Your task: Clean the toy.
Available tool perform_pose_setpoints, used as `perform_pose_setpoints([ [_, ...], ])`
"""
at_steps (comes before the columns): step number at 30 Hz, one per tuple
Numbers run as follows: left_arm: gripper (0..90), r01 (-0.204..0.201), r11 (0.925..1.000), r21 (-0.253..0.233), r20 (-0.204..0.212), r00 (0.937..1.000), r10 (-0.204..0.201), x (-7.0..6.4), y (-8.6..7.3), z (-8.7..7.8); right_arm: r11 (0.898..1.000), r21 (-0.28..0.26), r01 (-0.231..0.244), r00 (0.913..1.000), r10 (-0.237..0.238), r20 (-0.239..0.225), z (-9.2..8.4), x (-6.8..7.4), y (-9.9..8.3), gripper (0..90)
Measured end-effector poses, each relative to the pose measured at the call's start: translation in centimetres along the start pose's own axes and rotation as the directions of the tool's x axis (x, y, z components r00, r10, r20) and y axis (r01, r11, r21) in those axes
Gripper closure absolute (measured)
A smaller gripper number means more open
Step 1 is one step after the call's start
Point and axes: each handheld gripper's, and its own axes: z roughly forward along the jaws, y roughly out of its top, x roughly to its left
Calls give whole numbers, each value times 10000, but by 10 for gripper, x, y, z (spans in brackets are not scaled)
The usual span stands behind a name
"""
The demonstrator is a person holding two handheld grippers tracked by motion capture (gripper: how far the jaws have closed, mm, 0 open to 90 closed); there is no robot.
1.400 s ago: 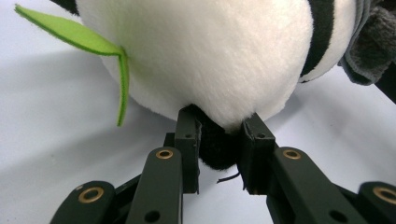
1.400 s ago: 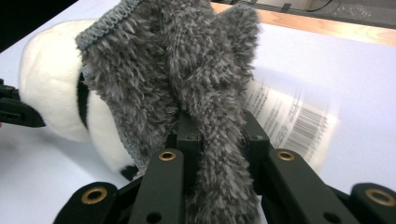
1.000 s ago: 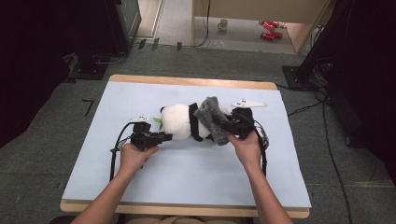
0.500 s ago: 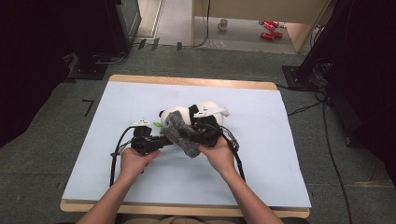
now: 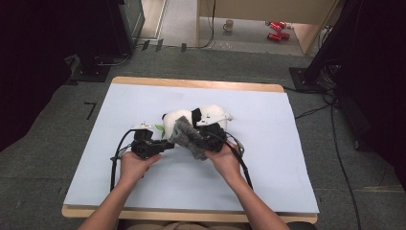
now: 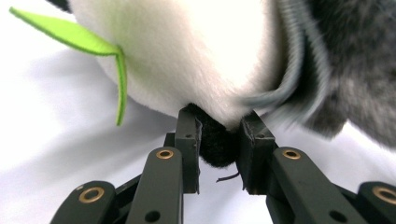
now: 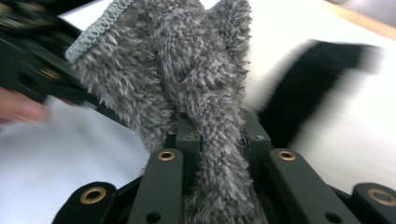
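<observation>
At the centre of the high frame, on the pale sheet covering the bench (image 5: pixel 287 182): one plush panda (image 5: pixel 210 115), white body with black band, lying on its side; a green felt leaf (image 6: pixel 100 56) hangs at its lower left edge.

Left tongs (image 5: pixel 165 144): clamped on a small black limb of the panda (image 6: pixel 217 144), both pads pressing it, just left of the toy.

Right tongs (image 5: pixel 191 143): clamped on a grey fluffy cloth (image 7: pixel 187 84) with a stitched pale hem, the pile bunched between the pads.

Change since a second ago: the right hand has carried the cloth from the right of centre leftward and slightly down; the cloth now drapes against the panda's near side, touching the white fur beside the left tongs. The left hand has kept its place.

Judged meaning: the toy is being steadied while the cloth is brought on for wrapping or wiping; cover is only partial.

Brands, labels, writing: none legible on toy, cloth or tongs.
</observation>
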Motion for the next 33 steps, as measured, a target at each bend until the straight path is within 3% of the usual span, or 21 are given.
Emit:
perform_pose_setpoints([
  [4,732,-233,9997,-104,65,9997,233,2,1,3,9942,-298,-1037,9945,1032,-165,-13,-24,-5,759],
  [6,732,-323,9994,-99,41,9995,324,3,2,3,9939,-412,-1027,9946,1033,121,-21,-30,-7,759],
  [10,731,-357,9993,-79,-31,9994,357,6,5,3,9843,-694,-1625,9863,1640,162,-33,-45,-12,758],
  [16,730,-388,9992,-51,-99,9992,387,9,7,4,9804,-867,-1767,9809,1827,663,-44,-57,-18,753],
  [21,731,-407,9992,-5,-118,9991,407,9,6,6,9657,-947,-2417,9617,2514,1090,-53,-74,-27,753],
  [24,731,-412,9991,34,-172,9990,413,9,6,5,9657,-886,-2442,9559,2551,1457,-55,-78,-27,753],
  [27,732,-506,9986,138,-169,9986,508,9,6,3,9644,-848,-2504,9442,2626,1990,-61,-82,-27,754],
  [30,736,-767,9967,267,-2,9970,768,7,7,0,9598,-1099,-2582,9448,2746,1787,-69,-82,-25,754],
  [33,736,-887,9949,487,229,9959,876,4,5,-5,9576,-1459,-2486,9547,2677,1302,-77,-75,-18,752],
])
